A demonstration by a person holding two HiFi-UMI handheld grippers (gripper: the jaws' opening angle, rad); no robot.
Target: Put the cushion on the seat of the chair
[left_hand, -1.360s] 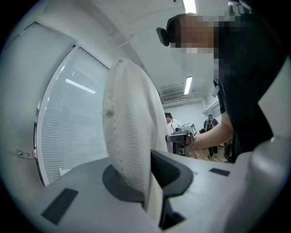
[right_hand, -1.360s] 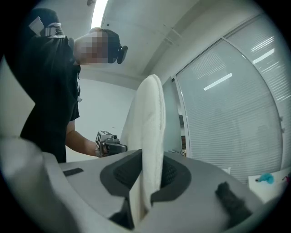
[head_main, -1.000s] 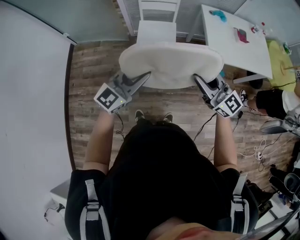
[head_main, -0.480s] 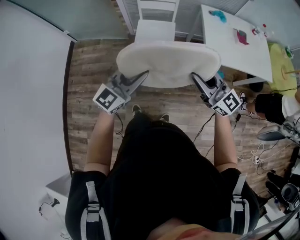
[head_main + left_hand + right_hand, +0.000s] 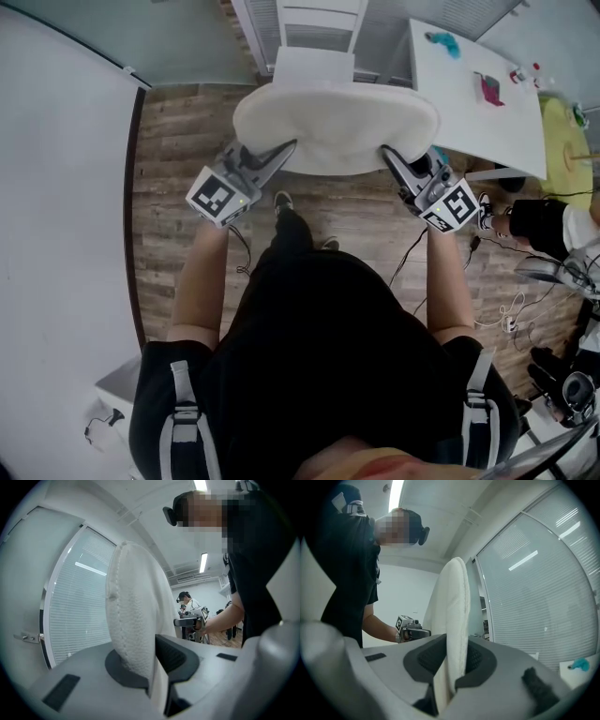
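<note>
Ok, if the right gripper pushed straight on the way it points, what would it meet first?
The cushion that it clamps: the right gripper points straight into it. Beyond that, probably the white chair, though depth from above is unclear.

The cushion (image 5: 336, 127) fills the whole gap between my left gripper (image 5: 284, 150) and my right gripper (image 5: 387, 156), pinched in both. It hides most of the chair (image 5: 314, 64) ahead, so only the rear of the seat and the slatted back show past it. A white table (image 5: 473, 94) stands just beside the chair on my right and crowds that side. On my left the floor (image 5: 183, 131) is bare out to the white wall (image 5: 66, 187). Farther right, a seated person (image 5: 544, 217) and cables (image 5: 506, 314) take up the floor.
</note>
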